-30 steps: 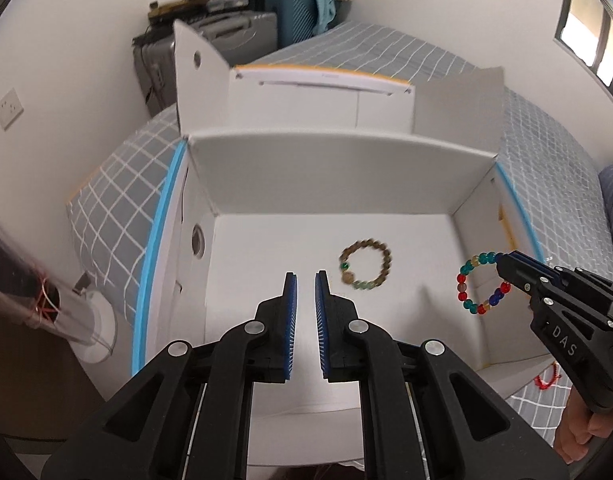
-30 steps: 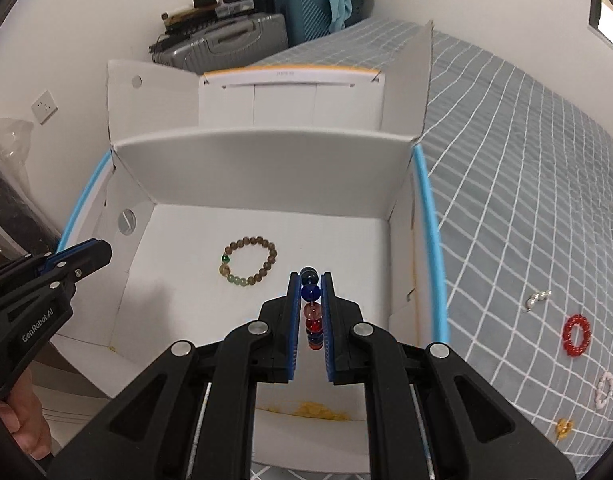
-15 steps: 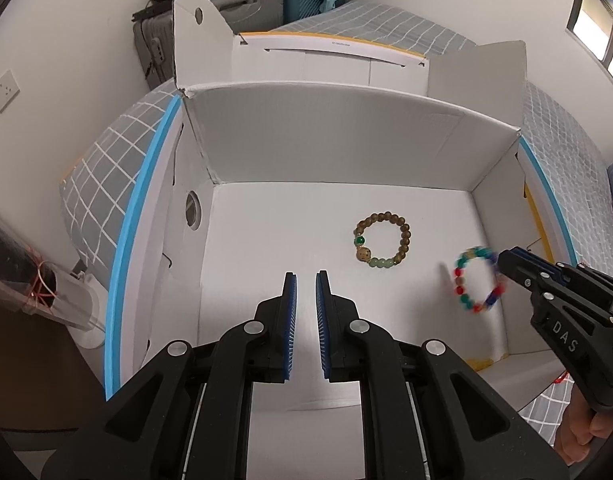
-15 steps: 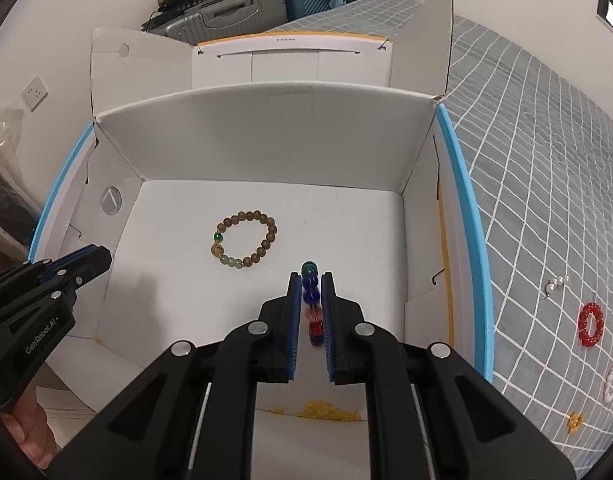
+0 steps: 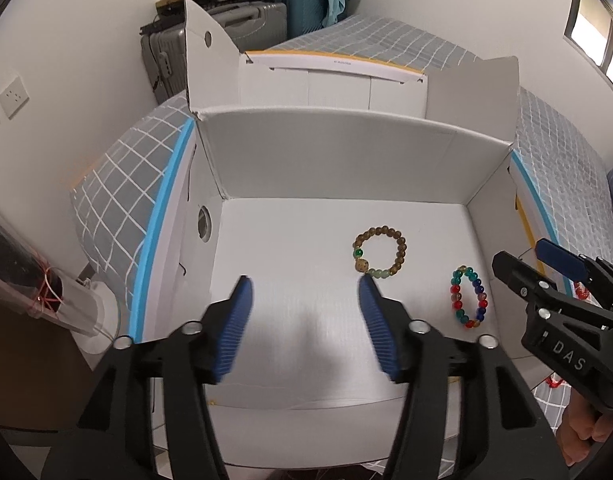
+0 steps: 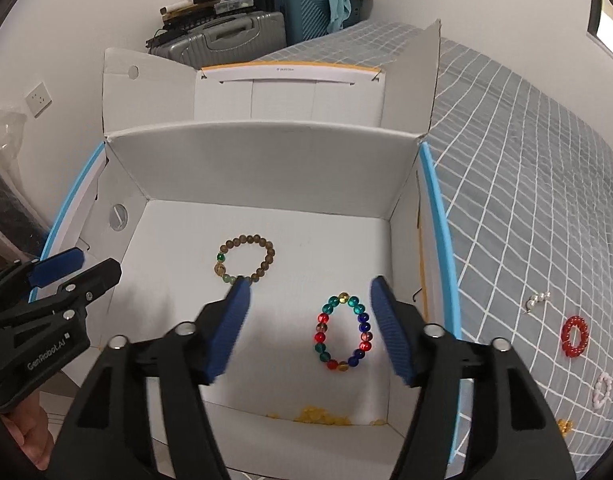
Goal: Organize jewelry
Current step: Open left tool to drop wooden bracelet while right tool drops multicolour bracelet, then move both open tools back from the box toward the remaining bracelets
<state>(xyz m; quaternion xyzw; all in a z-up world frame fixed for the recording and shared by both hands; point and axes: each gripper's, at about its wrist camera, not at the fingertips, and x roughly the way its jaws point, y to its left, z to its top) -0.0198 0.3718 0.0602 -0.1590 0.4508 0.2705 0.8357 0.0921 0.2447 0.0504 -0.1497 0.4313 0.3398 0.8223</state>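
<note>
A white cardboard box [image 5: 338, 160] [image 6: 266, 168] stands open on the bed. On its floor lie a brown bead bracelet [image 5: 380, 251] [image 6: 246, 258] and a multicoloured bead bracelet [image 5: 468, 297] [image 6: 343, 331]. My right gripper [image 6: 311, 294] is open and empty above the box, its fingers either side of the multicoloured bracelet; it shows in the left wrist view [image 5: 540, 264]. My left gripper [image 5: 304, 286] is open and empty over the box's left half; it shows in the right wrist view [image 6: 82, 266].
On the grey checked bedspread [image 6: 538, 184] right of the box lie a red ring bracelet [image 6: 574, 336], a pearl piece [image 6: 538, 300], a pink bracelet [image 6: 602, 390] and a small amber piece [image 6: 564, 425]. Yellow beads [image 6: 318, 416] lie at the box's near edge. Suitcases [image 5: 226, 20] stand behind.
My right gripper opened and let go of the multicoloured bracelet, which now lies on the box floor. My left gripper also opened.
</note>
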